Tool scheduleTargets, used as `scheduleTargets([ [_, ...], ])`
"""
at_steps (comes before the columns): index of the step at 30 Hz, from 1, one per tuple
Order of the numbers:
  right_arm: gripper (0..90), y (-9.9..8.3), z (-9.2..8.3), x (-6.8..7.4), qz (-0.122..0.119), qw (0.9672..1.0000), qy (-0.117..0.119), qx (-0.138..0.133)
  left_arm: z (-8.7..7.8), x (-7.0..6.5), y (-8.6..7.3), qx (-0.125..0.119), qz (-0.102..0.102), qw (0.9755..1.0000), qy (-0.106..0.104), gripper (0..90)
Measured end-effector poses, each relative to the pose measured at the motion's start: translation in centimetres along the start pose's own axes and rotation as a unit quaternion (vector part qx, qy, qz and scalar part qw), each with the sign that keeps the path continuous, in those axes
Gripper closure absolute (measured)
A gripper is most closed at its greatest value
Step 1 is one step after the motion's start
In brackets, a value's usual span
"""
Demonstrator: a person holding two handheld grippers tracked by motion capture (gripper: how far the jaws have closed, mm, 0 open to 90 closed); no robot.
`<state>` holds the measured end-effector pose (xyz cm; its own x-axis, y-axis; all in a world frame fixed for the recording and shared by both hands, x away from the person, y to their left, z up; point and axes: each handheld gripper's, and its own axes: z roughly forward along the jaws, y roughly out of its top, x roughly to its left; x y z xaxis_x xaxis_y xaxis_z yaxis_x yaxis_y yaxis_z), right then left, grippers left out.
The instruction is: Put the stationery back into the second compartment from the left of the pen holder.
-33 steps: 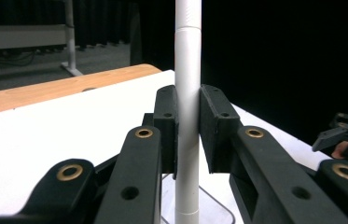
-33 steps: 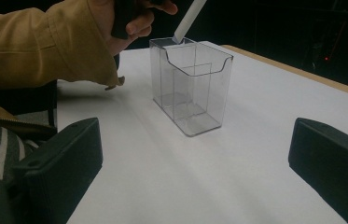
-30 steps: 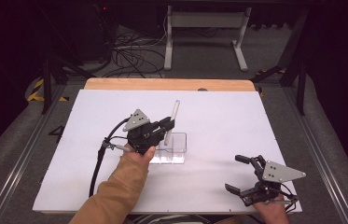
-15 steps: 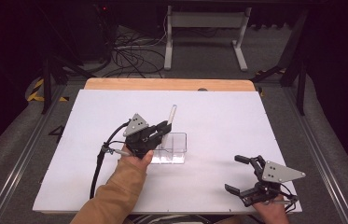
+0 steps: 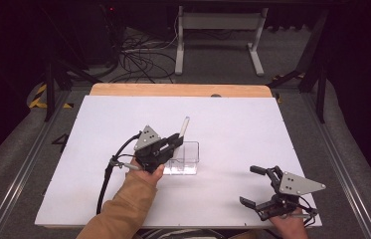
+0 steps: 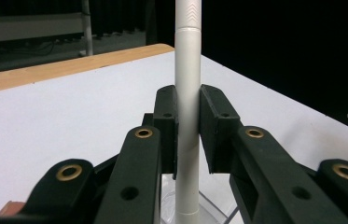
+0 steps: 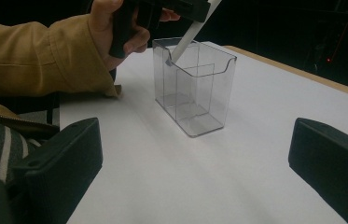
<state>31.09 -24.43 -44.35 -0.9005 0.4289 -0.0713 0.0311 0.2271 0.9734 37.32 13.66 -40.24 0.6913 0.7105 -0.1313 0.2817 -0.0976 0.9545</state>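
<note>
Fingers (image 6: 167, 119) of left gripper (image 5: 165, 148) clamped on white pen (image 6: 188, 93), tilted, tip just inside clear holder (image 7: 195, 88) for lowering in. Right gripper (image 5: 260, 191) spread wide, empty, parked apart.

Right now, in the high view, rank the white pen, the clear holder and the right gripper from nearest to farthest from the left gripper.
1. White pen: clamped between the jaws of the left gripper, tilted, with its low end at the holder's top.
2. Clear holder: on the white table, just right of that gripper.
3. Right gripper: far off at the table's near right corner, jaws open.
</note>
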Motion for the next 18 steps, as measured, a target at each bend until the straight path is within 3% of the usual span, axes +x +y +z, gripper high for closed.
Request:
scheduleTargets([
  [8,3.5,0.0,0.0,0.0,0.0,1.0,0.001,-0.001,-0.4,0.1,0.0,-0.002,-0.001,1.0,-0.002,76.7],
  [10,3.5,0.0,0.0,0.0,-0.001,1.0,0.001,-0.001,-0.6,0.4,0.1,-0.004,-0.014,0.9997,-0.021,55.9],
  [11,3.4,0.0,0.0,0.0,0.0,1.0,0.001,-0.001,-0.7,0.4,0.2,-0.004,-0.012,0.9997,-0.023,51.0],
  [16,3.4,0.0,0.0,-0.1,0.0,1.0,0.0,-0.001,-1.7,0.5,0.6,-0.013,-0.015,0.9994,-0.028,36.5],
  [18,3.4,0.1,0.0,-0.1,0.001,1.0,0.0,-0.002,-2.3,0.4,0.9,-0.018,-0.006,0.9994,-0.028,33.0],
])
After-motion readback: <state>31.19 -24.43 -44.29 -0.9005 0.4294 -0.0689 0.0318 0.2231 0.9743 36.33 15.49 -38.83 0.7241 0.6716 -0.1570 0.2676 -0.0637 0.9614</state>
